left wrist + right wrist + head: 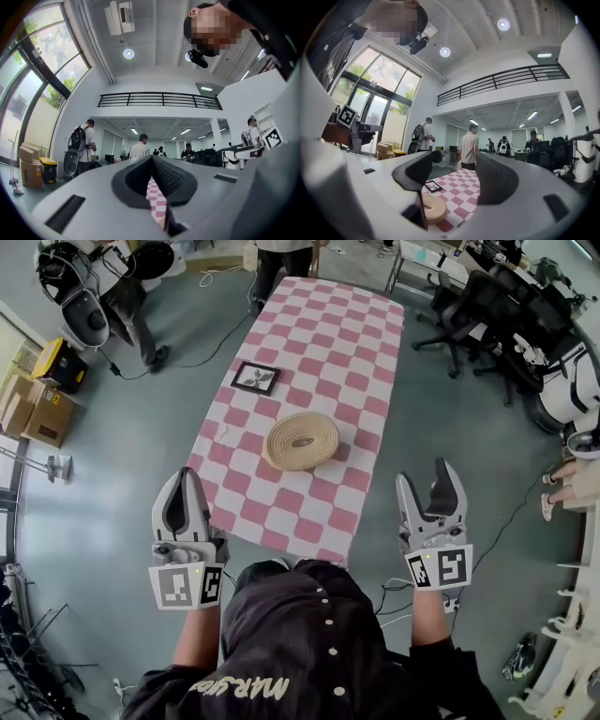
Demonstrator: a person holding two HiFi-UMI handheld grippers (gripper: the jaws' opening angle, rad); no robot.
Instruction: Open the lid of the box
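Observation:
A round, tan woven box [301, 442] with its lid on sits on the red-and-white checkered table [328, 343], near the table's near end. In the right gripper view the box [432, 208] shows low down, behind the left jaw. Both grippers hang in the air short of the table's near edge, apart from the box. My left gripper [187, 476] is left of the table corner, its jaws together with nothing in them; between them [152, 158] only a sliver of checkered cloth shows. My right gripper [424, 476] [457, 158] stands open and empty.
A small black picture frame [255, 378] [432, 186] lies on the table beyond the box. People stand at the table's far end [281, 259] and at the left [127, 296]. Office chairs [469, 315] are at the right, cardboard boxes [33, 409] at the left, and cables lie on the floor.

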